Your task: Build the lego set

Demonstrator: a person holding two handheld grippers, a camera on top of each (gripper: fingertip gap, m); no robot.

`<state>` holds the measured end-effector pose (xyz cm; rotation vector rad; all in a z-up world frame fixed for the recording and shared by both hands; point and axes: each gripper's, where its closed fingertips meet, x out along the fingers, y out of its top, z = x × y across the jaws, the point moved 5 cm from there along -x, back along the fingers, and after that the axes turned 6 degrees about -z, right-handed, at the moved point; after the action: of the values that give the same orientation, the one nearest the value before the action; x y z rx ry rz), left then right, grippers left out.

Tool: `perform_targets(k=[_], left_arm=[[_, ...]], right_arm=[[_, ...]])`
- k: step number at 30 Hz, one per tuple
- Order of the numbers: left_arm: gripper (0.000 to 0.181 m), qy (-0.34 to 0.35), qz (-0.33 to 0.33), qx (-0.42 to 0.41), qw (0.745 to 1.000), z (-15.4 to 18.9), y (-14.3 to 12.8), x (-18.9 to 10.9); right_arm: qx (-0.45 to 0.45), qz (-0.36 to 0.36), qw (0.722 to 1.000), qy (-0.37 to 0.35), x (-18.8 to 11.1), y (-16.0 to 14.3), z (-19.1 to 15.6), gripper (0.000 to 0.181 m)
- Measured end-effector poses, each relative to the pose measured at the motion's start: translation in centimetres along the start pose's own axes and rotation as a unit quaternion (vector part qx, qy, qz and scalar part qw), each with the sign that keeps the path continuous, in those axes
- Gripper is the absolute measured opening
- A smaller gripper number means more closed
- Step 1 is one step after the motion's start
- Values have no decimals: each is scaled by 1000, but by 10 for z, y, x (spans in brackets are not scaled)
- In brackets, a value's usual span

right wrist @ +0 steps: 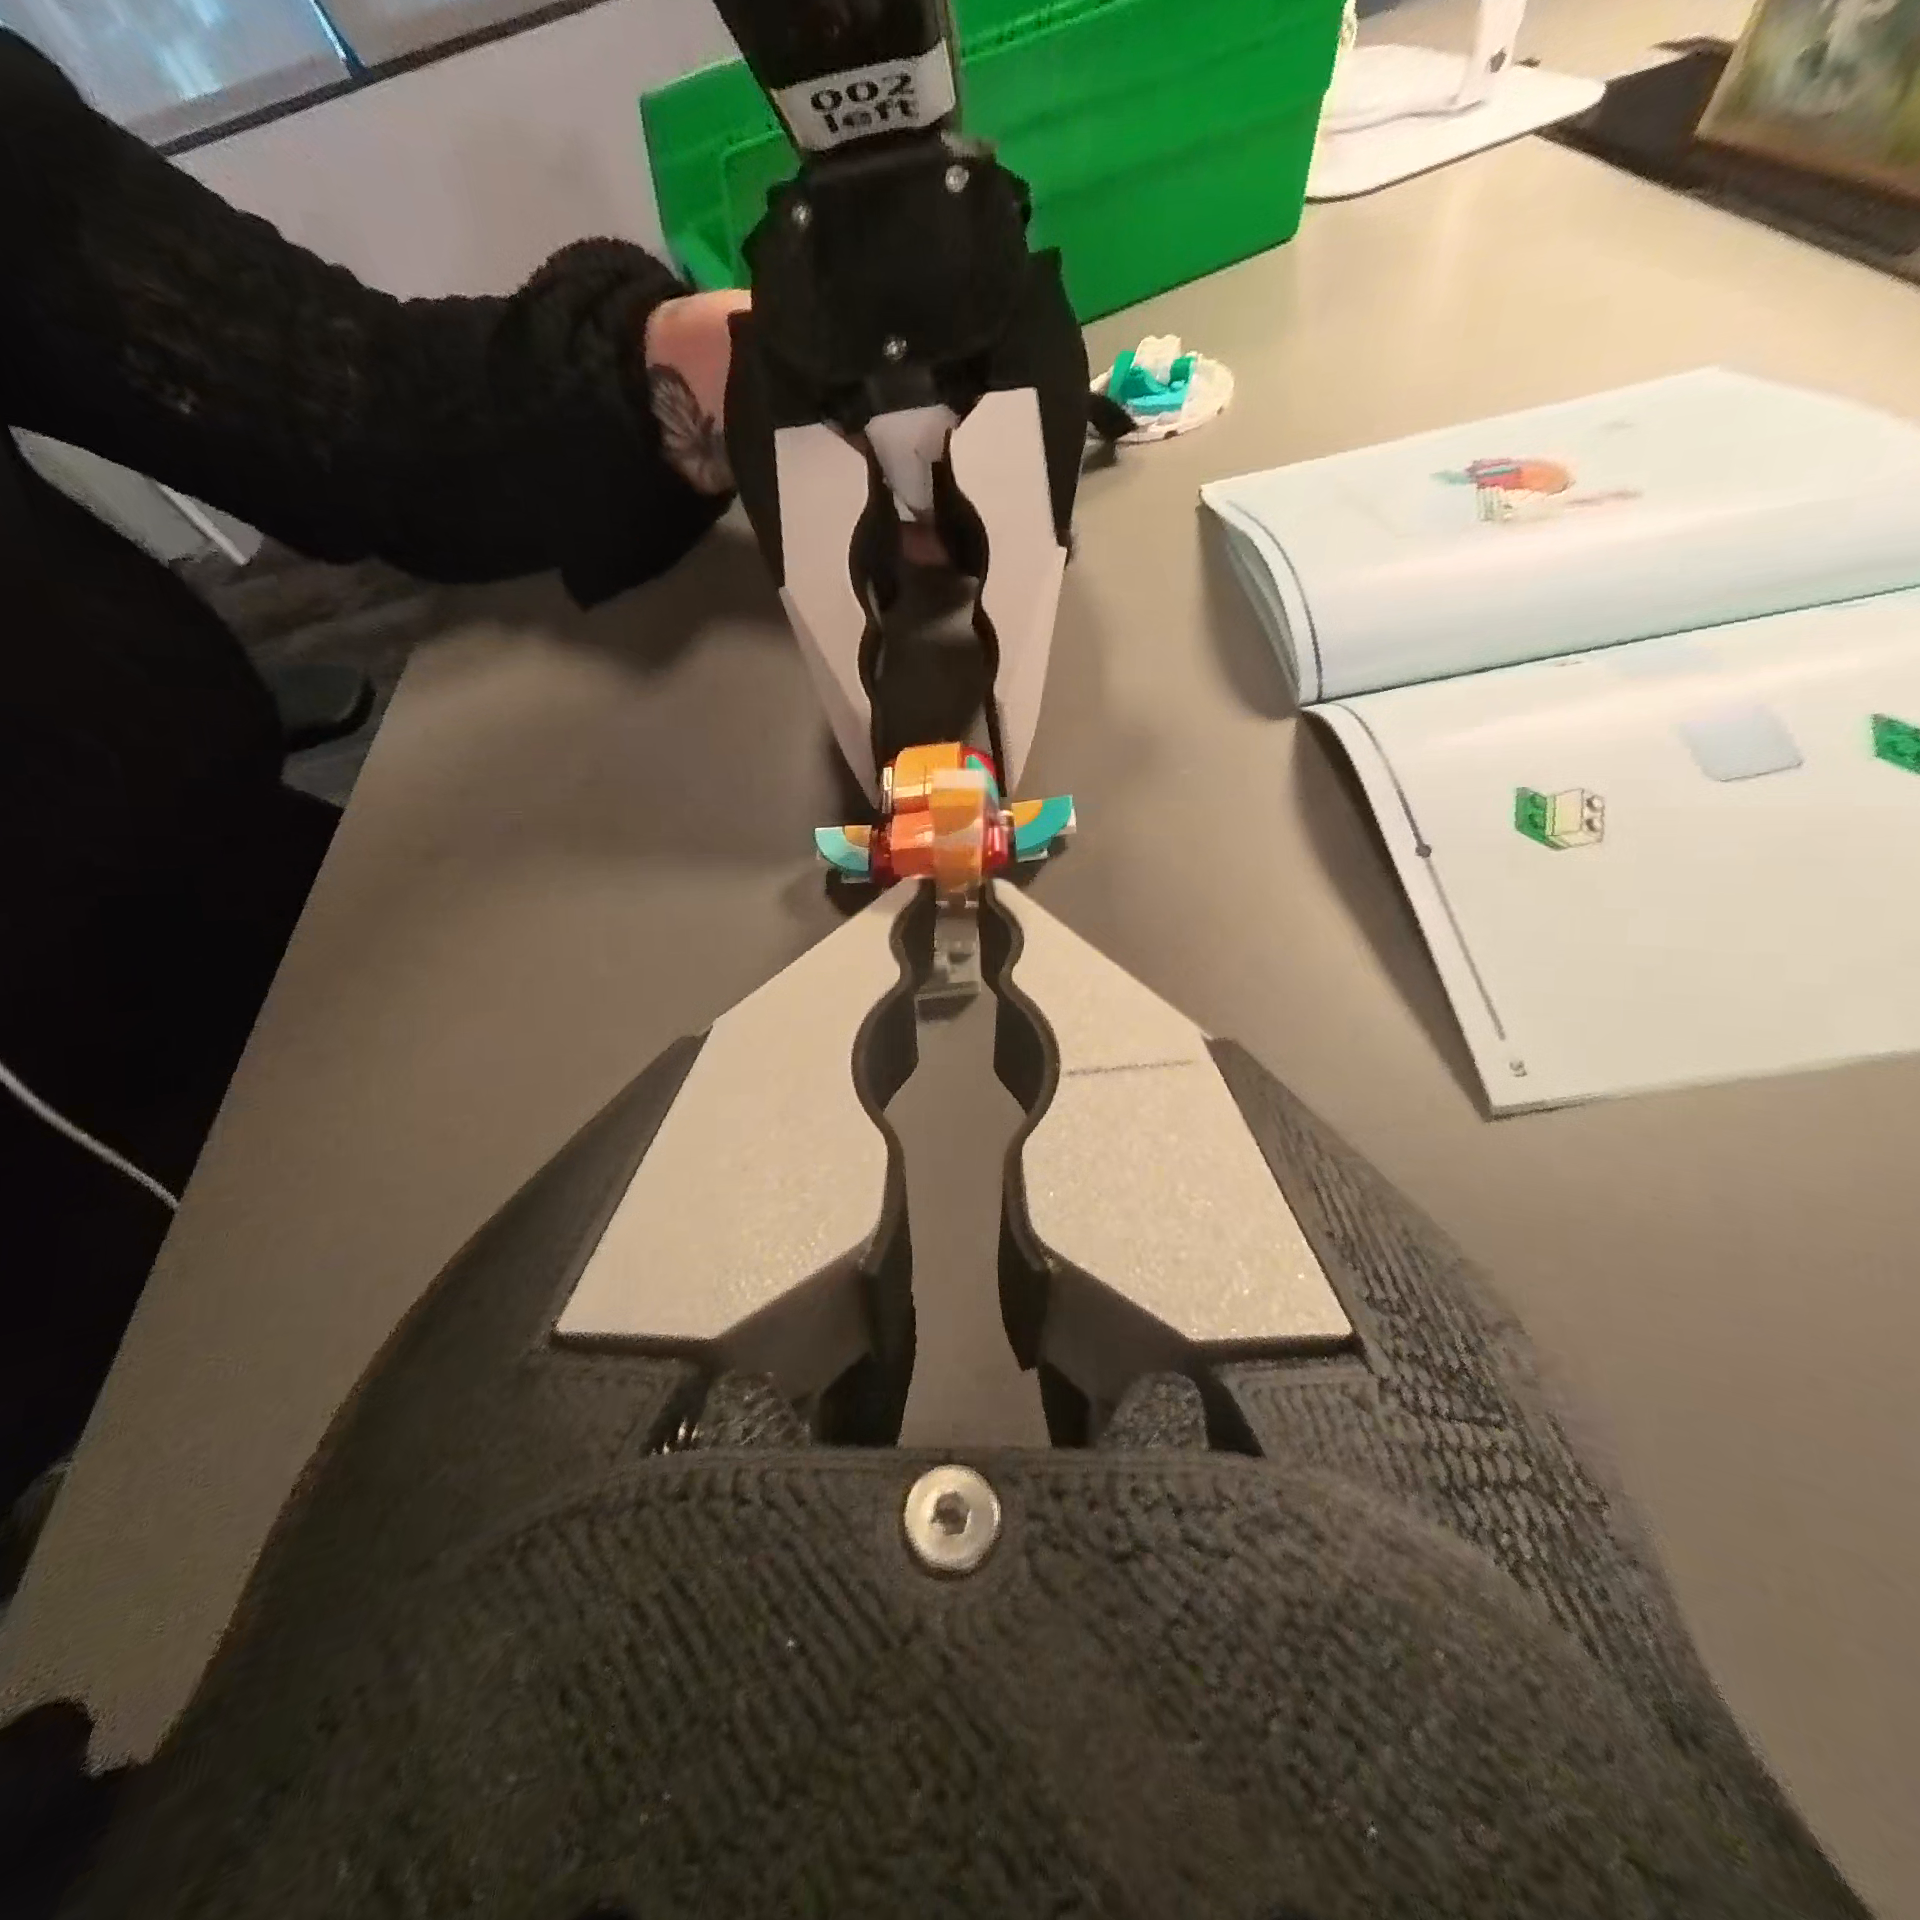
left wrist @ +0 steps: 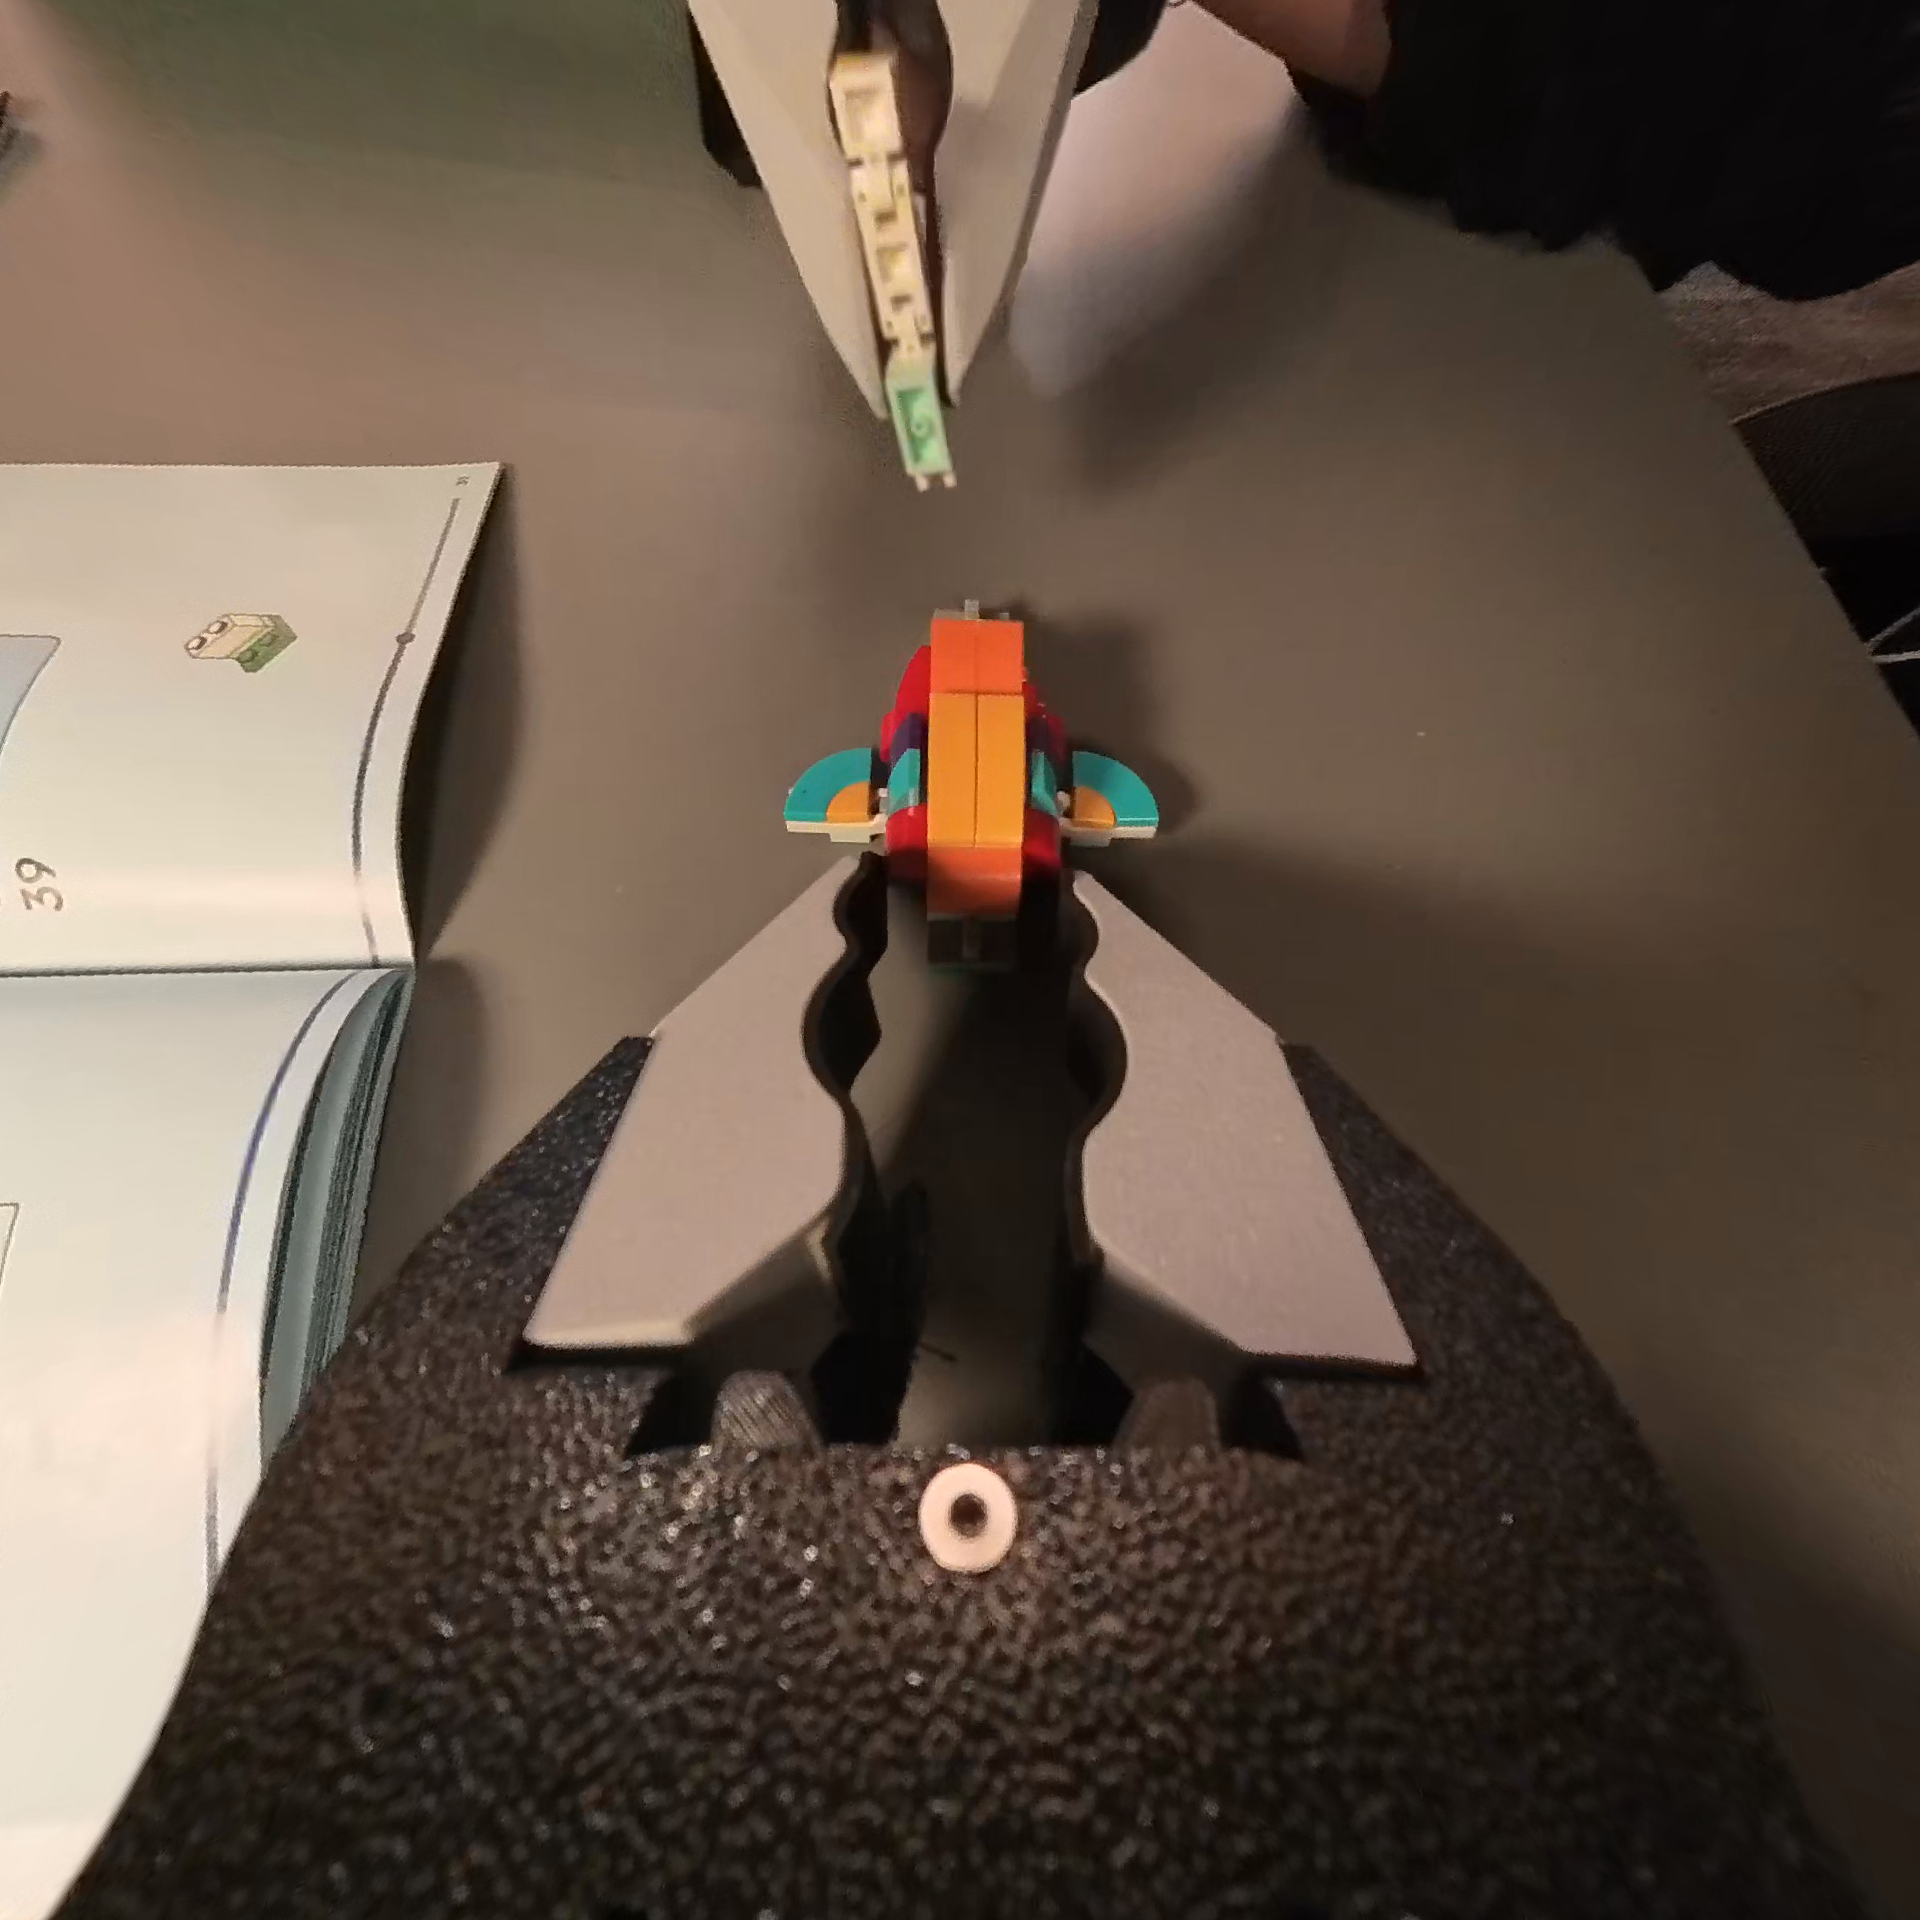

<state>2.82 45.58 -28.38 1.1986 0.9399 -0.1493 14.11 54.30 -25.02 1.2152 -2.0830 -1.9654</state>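
An orange, red and teal Lego fish model sits between the fingertips of my left gripper, which is shut on its rear end and holds it just above the grey table. My right gripper comes in from the far side, shut on a long cream piece with a light green end that points at the fish, a small gap away. In the right wrist view my right gripper holds that piece close in front of the fish, with the left gripper opposite.
An open instruction booklet lies left of the fish; it also shows in the right wrist view. A green bin stands at the back, with a small teal and white build in front of it. A person's black sleeve is at left.
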Motion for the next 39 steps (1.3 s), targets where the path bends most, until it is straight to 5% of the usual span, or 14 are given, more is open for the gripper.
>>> perform_targets(k=[1,9,14,29,39], left_arm=[[30,-2,0,-2,1000,0,0,0],[39,-20,7,-11,1000,1,0,-3],[58,-34,97,-38,994,-3,12,-18],[31,9,21,2,1000,2,15,9],[30,-2,68,-35,997,-4,18,-2]], right_arm=[[5,-6,1000,-2,2,-1,1,6],[23,-5,1000,-5,3,-3,4,6],[21,-4,1000,-6,3,-2,5,6],[-3,-14,1000,1,10,-1,-2,6],[-4,21,1000,11,7,7,-4,6]])
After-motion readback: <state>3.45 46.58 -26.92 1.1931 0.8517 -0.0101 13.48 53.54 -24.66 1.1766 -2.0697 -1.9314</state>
